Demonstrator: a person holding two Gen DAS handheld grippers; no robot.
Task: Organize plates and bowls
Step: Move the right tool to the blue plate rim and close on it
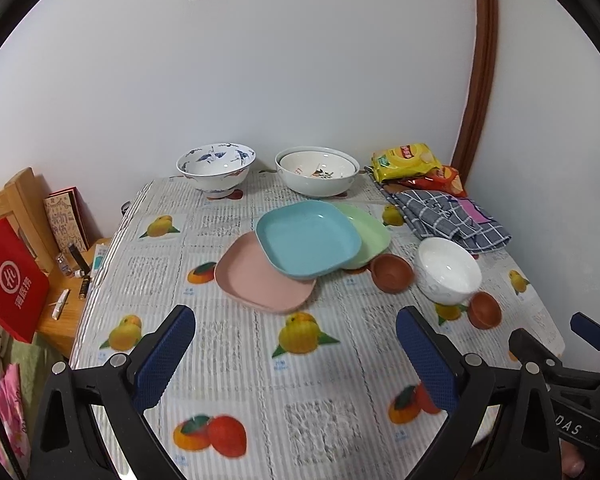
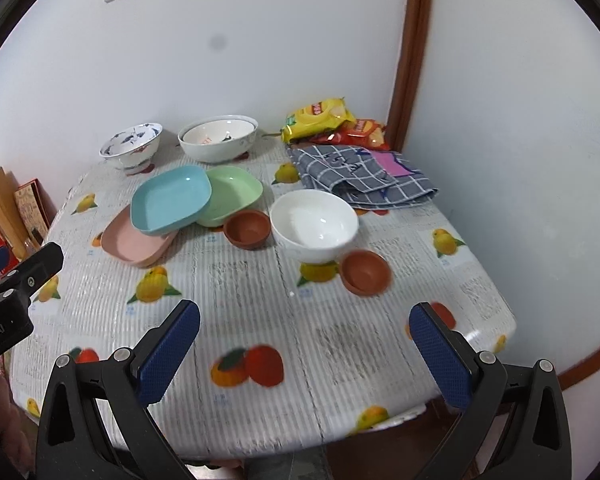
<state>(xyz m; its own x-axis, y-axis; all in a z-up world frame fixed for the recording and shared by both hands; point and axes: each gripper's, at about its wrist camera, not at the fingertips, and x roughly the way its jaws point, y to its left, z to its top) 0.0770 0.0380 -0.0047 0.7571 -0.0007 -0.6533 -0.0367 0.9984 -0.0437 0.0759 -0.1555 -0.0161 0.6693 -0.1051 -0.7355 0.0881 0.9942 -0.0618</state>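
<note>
Table point(image 1: 236, 380) under a fruit-print cloth, seen from both wrist cameras; left gripper point(image 1: 296, 356) and right gripper point(image 2: 304, 356) both hover over the near part of the cloth with jaws spread wide and nothing between the blue pads.

Three square plates overlap at mid-table: blue plate point(image 1: 306, 238) uppermost, its near-left edge resting on the pink plate point(image 1: 256, 280), its far-right edge on the green plate point(image 1: 370, 232); all three are matte, with raised rims and rounded corners.

White bowl point(image 1: 448, 270), glossy and footed, stands right of the plates; one small brown bowl point(image 1: 392, 272) sits just beside it on the left, near the green plate; a second brown bowl point(image 1: 485, 310) lies tilted at the white bowl's near-right foot.

At the far edge by the wall: blue-patterned bowl point(image 1: 215, 168) on the left; to its right a large white bowl point(image 1: 316, 174) with a smaller decorated bowl nested inside.

Far right corner: checked grey cloth point(image 1: 448, 216); yellow and red snack bags point(image 1: 412, 164) behind it.
</note>
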